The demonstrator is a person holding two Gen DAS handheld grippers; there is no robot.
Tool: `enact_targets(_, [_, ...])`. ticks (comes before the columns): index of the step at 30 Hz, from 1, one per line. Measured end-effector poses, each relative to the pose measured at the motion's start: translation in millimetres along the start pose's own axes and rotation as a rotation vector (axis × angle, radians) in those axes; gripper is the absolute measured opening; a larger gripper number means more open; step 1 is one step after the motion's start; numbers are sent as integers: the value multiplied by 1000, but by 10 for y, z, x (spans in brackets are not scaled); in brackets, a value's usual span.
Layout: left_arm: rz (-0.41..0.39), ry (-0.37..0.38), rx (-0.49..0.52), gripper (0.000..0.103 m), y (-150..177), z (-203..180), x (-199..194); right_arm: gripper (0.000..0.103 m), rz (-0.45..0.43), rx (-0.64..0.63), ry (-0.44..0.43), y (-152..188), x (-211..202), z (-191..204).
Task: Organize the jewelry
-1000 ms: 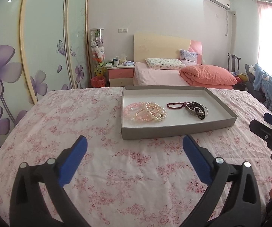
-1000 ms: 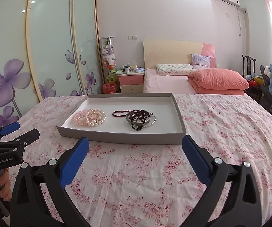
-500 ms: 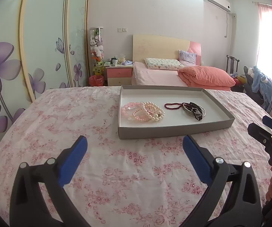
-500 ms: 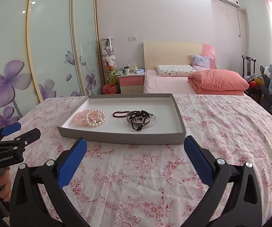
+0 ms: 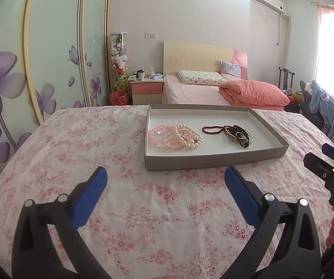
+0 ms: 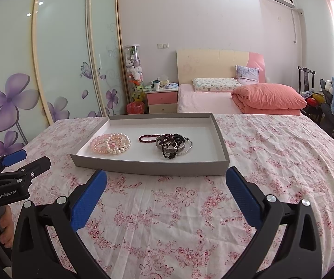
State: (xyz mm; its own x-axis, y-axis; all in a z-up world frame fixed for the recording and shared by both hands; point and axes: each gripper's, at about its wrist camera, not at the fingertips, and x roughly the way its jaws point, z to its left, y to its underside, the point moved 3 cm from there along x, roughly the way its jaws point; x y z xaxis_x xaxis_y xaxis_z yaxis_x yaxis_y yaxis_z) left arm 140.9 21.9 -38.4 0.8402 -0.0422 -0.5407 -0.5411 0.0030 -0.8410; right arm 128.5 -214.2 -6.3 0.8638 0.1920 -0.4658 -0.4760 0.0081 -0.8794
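A shallow grey tray (image 5: 213,161) (image 6: 143,166) with a white floor lies on the floral tablecloth. In it, at the left, is a pile of pink and pearl bead bracelets (image 5: 175,136) (image 6: 111,143). In the middle lies a dark red bead bracelet (image 5: 212,129) (image 6: 147,138). At the right is a heap of metal bangles with dark beads (image 5: 239,135) (image 6: 173,146). My left gripper (image 5: 165,191) is open and empty, just short of the tray's near wall. My right gripper (image 6: 165,191) is open and empty, also in front of the tray.
The table is covered by a pink floral cloth (image 5: 74,151) (image 6: 283,153). Behind it stand a bed (image 5: 201,88) with an orange quilt (image 6: 269,97), a nightstand (image 6: 161,100) and sliding wardrobe doors (image 6: 62,58). A chair with blue clothes (image 5: 322,107) stands at the right.
Both grippers have shifted a little; the tray sits slightly lower and nearer in both views. Jaws stay open. The jewelry has not moved.
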Motion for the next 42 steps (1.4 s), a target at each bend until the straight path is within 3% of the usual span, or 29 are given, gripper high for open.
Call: enact_targets(42, [18,-1,-4,99,36,27,63,101,7,4,0,44,20,2])
